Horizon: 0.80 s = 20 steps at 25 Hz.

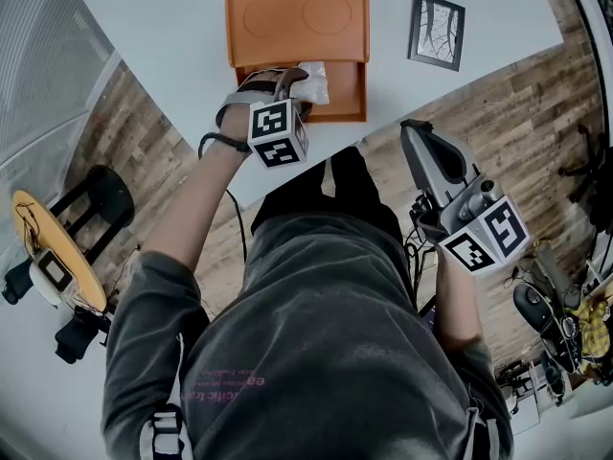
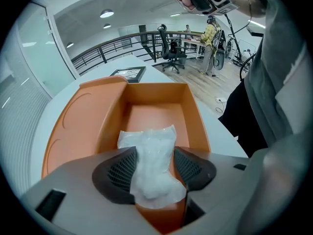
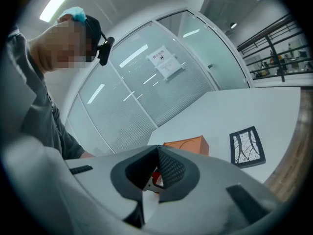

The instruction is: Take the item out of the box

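Note:
An orange box [image 1: 351,92] lies open on the white table [image 1: 172,27], its lid [image 1: 297,25] folded back. Inside lies a white plastic bag [image 1: 315,81]. My left gripper [image 1: 293,86] points steeply down into the box. In the left gripper view it [image 2: 155,153] stands open, and the bag [image 2: 149,146] lies between its dark ribbed pads [image 2: 120,169]. The box wall [image 2: 198,119] rises on both sides. My right gripper [image 1: 413,132] is held off the table's edge, over the wooden floor, shut and holding nothing [image 3: 157,153]. It looks towards the box [image 3: 188,145] from afar.
A black-framed picture [image 1: 437,30] lies flat on the table right of the box. A black stool [image 1: 96,199] and a yellow round object [image 1: 53,247] stand at the left. Cables and gear [image 1: 560,324] lie on the floor at the right. A glass wall [image 3: 146,82] stands behind.

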Tool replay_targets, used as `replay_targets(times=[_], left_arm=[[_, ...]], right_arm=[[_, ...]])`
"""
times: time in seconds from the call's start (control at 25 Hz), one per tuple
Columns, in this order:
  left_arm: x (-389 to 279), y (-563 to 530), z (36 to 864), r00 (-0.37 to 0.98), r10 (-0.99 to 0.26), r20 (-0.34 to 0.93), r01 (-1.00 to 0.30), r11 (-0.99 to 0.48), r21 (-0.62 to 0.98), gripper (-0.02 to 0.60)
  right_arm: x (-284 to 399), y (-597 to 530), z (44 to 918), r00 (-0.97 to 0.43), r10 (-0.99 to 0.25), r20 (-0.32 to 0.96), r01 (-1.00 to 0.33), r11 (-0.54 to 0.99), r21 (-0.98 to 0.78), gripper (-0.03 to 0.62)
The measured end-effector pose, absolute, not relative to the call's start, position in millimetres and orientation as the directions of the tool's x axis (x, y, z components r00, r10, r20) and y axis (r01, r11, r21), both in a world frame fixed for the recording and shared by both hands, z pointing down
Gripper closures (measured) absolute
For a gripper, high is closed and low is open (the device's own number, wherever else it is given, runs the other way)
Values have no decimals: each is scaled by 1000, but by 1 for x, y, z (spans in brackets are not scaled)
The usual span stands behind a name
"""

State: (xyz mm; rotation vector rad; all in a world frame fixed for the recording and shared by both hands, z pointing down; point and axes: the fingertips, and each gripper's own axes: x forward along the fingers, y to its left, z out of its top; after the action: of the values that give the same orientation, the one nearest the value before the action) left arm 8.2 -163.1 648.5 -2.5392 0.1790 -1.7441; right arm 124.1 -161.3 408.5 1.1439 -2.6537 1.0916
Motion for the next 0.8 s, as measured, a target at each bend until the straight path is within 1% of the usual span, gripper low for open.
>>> replay_targets(times=[0.04,0.24,0.56,0.8], left_arm=[[8,-164,649,353,-132,926,-66,-991,-115,331],[7,-165,651,341,-148,928,-73,-989,-131,341],[7,-169,653,325,-173,930,-96,-984,-149,396],[9,-167,646,350,-170,921,-120,-983,-136,439]], right_arm=[[125,-161,409,-725,-617,306,-654,476,-588,589],[126,-160,410,-727,-614,307,-651,474,-592,589],[128,-159,412,-727,-616,303,-650,474,-595,589],[127,-158,409,-729,-615,299,-648,480,-592,589]])
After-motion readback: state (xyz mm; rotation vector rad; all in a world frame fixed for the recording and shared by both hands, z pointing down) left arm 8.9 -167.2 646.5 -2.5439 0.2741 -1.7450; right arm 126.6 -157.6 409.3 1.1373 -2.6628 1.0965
